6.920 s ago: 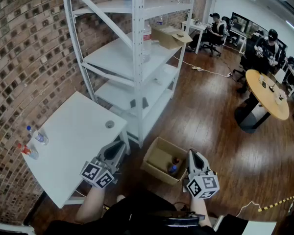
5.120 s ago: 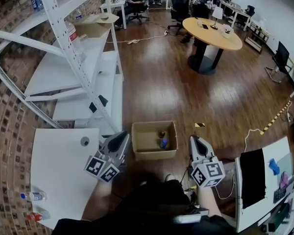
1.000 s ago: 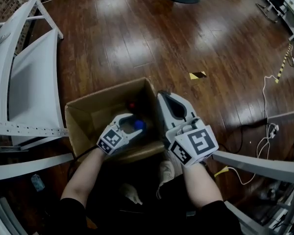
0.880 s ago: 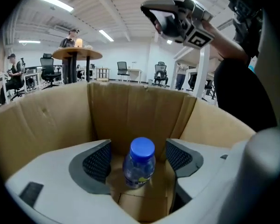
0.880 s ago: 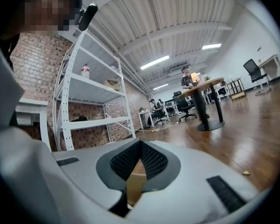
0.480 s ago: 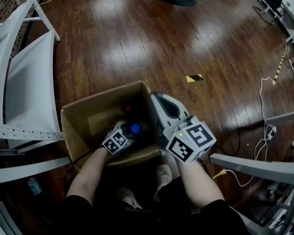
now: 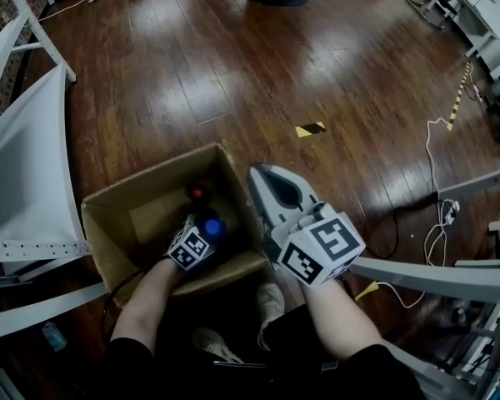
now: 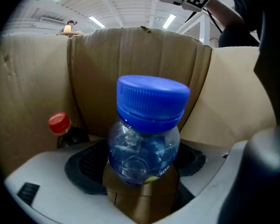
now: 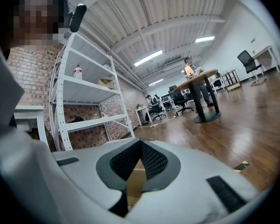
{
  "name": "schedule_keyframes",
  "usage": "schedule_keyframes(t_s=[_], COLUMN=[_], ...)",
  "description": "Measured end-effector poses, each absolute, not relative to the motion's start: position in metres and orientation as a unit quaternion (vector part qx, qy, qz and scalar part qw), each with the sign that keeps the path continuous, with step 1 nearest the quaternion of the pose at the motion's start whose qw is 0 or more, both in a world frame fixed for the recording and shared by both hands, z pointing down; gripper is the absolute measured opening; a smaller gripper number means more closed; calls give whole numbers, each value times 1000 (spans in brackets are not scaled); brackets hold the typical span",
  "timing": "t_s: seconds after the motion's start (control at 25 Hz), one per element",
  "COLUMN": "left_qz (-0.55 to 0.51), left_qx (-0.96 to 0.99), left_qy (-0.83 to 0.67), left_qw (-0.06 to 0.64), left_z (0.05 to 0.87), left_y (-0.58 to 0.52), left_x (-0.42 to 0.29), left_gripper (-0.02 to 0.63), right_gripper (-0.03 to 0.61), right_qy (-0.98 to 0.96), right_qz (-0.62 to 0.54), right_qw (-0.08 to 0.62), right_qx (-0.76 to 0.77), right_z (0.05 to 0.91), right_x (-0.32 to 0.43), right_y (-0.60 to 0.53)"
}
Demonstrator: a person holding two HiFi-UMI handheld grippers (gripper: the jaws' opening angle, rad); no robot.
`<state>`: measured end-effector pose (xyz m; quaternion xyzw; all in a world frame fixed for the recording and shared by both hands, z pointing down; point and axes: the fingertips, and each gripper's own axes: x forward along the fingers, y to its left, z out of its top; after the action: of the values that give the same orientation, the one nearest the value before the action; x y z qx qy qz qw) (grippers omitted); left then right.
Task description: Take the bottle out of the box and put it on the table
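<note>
Closest in, from the head view: two forearms [image 7: 146, 298] reaching down, and a shoe [image 7: 271, 300] below them.

Down inside the cardboard box [image 7: 108, 202], the left gripper [image 7: 207, 230], tilted downward, jaws spread wide and just been opening. Between them, upright, the blue-capped bottle [image 8: 147, 125], clear-walled, with the dark pads [image 8: 81, 171] on either side of it and not seen pressing. So: bottle standing in the box, toward its near right corner, not lifted out.

Just behind it and to its left in the left gripper view, a second bottle [image 8: 59, 123] with a red cap and dark contents, close to the back wall of the box and apart from the jaws.

Outside the box, just beside its right wall, the right gripper [image 7: 263, 176], held about level. Jaws clenched together at the tips with nothing between; only a sliver of cardboard showing through the gap beneath the tips in the right gripper view.

Further out, brown wooden floor [image 7: 233, 73], with a short strip of yellow-and-black tape [image 7: 310, 128] beyond the box and cables [image 7: 447, 209] off to the right. On the left, white metal shelving [image 7: 33, 165].

Farthest off, in the right gripper view: a brick wall [image 9: 28, 73] behind the shelving, a round table [image 9: 200, 74] on a dark pedestal, an office chair [image 9: 245, 59], and small figures of people [image 9: 154, 107] at desks, too small for detail.
</note>
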<state>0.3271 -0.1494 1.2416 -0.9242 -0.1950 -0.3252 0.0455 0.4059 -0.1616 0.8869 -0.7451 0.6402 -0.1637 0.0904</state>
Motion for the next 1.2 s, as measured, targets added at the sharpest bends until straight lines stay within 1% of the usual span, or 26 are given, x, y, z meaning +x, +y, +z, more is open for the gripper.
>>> schedule_keyframes(t_s=[0.08, 0.16, 0.36, 0.48, 0.72, 0.92, 1.2], left_qz=[-329, -325, -308, -286, -252, -219, -176], left_qx=[-922, -924, -927, -933, -951, -965, -979], left_qy=[-197, -195, -205, -209, -176, -138, -97], left_qw=[52, 52, 52, 59, 37, 37, 35], left_z=[1245, 1244, 1230, 1205, 1151, 1092, 1006], left_y=[-150, -150, -142, -140, -163, -184, -213], left_x=[328, 331, 331, 336, 334, 328, 294], left_gripper=[412, 373, 366, 366, 367, 367, 363], right_gripper=[5, 5, 5, 5, 5, 5, 5], right_qy=[645, 654, 667, 674, 679, 691, 733], right_qz=[-162, -170, -183, -179, -181, -189, -141], right_qw=[84, 82, 70, 56, 36, 26, -59], right_qx=[-742, -733, -719, -715, -711, -697, -663], right_z=[889, 893, 901, 904, 914, 924, 936], right_x=[404, 399, 391, 387, 386, 390, 357], right_y=[-164, -168, -179, -186, -199, -204, -221])
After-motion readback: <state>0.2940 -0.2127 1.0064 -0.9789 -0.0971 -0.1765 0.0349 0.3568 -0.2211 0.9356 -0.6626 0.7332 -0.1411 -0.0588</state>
